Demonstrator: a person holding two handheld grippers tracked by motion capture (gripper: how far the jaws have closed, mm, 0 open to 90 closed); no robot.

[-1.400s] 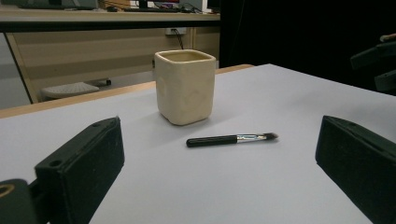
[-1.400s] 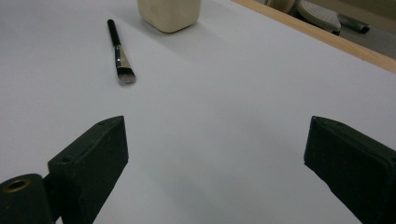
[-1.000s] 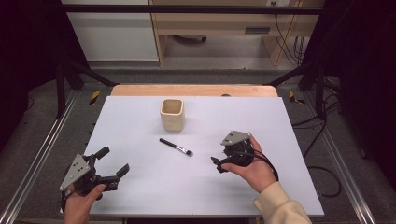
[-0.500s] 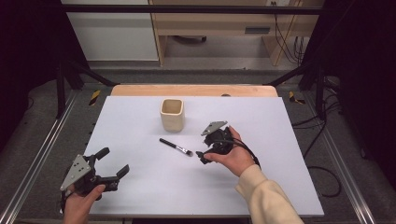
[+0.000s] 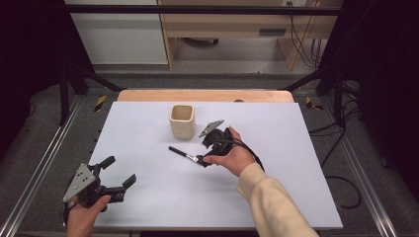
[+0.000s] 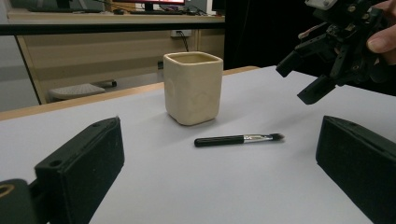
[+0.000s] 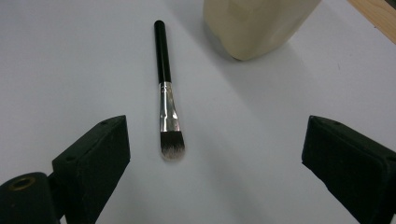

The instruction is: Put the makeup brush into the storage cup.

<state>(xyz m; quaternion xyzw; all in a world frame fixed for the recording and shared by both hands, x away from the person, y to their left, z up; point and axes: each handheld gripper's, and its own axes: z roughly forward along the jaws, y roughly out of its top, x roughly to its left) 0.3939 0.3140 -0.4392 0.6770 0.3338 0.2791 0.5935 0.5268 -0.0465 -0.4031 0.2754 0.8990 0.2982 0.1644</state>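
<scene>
Black along its handle, silver at the ferrule and dark at the bristles, a small makeup brush [image 5: 184, 154] lies flat on the pale table [image 5: 148, 123], a little in front of a cream square cup [image 5: 182, 121] that stands upright near the far middle of the surface; brush and cup are near each other but apart. In the high view the right gripper [image 5: 203, 160] is held by the person's right hand [image 5: 232, 157] just beside the bristle end of the brush, its jaws pointing toward the brush and spread wide with nothing between them. The right gripper view looks down along those two black jaws: the brush [image 7: 166, 88] runs away from the camera with its bristle tip nearest, lying in the open gap but closer to the left jaw, touched by neither, and the lower part of the cup [image 7: 257, 23] stands beyond it at the top. The left gripper [image 5: 117, 174] sits near the table's front left corner, well apart from the brush, held by the left hand [image 5: 84, 217] at the table's edge; its jaws also stand wide apart and hold nothing. From the left gripper view the cup [image 6: 193, 87] is upright in the middle distance, the brush [image 6: 239, 139] lies crosswise in front of it with bristles to the right, and the right gripper [image 6: 317, 77] hangs above the table just past the bristle end, clear of the surface.
</scene>
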